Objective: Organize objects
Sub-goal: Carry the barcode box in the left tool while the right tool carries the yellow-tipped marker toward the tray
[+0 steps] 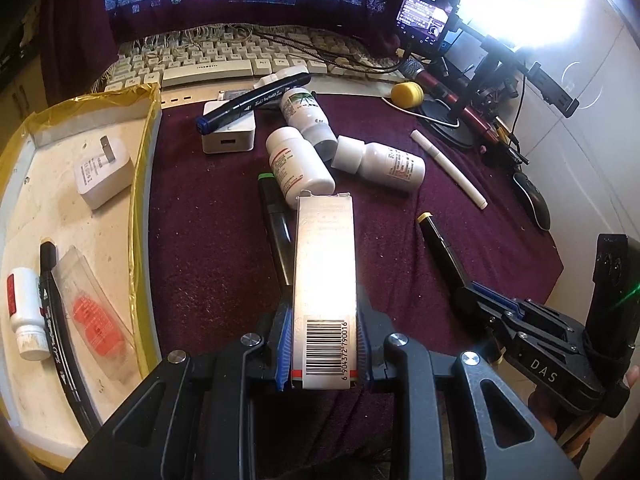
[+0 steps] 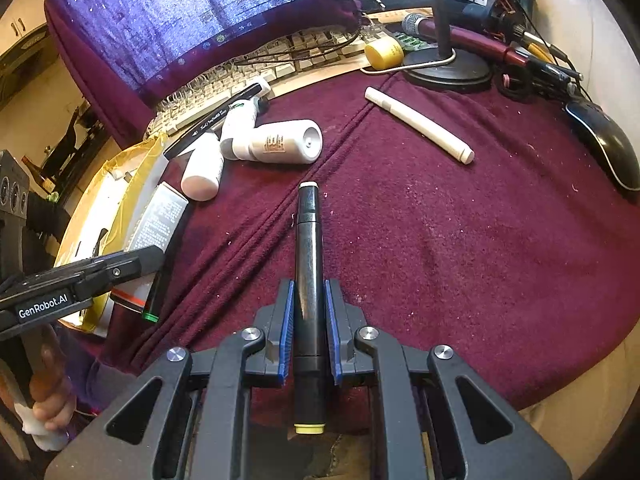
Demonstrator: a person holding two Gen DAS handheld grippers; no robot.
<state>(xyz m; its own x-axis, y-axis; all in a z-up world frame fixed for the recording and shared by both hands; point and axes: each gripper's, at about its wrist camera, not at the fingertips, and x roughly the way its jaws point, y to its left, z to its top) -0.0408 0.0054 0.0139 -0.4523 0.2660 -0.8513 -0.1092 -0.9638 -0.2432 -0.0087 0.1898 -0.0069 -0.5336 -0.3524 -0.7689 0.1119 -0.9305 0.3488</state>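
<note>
Left gripper (image 1: 324,344): clamped on a slim silver carton (image 1: 325,276), barcode end nearest the camera, carton pointing away over the maroon cloth (image 1: 208,216)

Right gripper (image 2: 310,332): closed around a black marker with yellow end caps (image 2: 308,280), held lengthwise between the blue pads (image 2: 287,332), above the cloth

On the cloth, just beyond the carton: a black marker with a green cap (image 1: 274,220), partly hidden under the carton; three white pill bottles lying on their sides in a cluster, the nearest with a red-printed label (image 1: 298,164), one with a green leaf label (image 1: 306,114), one to the right (image 1: 380,160)

Further back: a white charger block (image 1: 228,130), across which a blue-tipped black marker (image 1: 256,98) is laid; a white pen (image 1: 448,168) lies apart at the right

Container: a shallow white tray (image 1: 24,184) with yellow tape along its rim, at the left edge of the cloth. Contents: a white plug adapter (image 1: 102,172), a small white bottle with a red label (image 1: 24,312), a long black marker (image 1: 58,320) beside it, a clear packet with an orange item inside (image 1: 94,316)

Background: keyboard (image 1: 208,60), phone on a stand (image 1: 432,0), microphone (image 1: 436,84), black mouse (image 1: 534,200)
</note>
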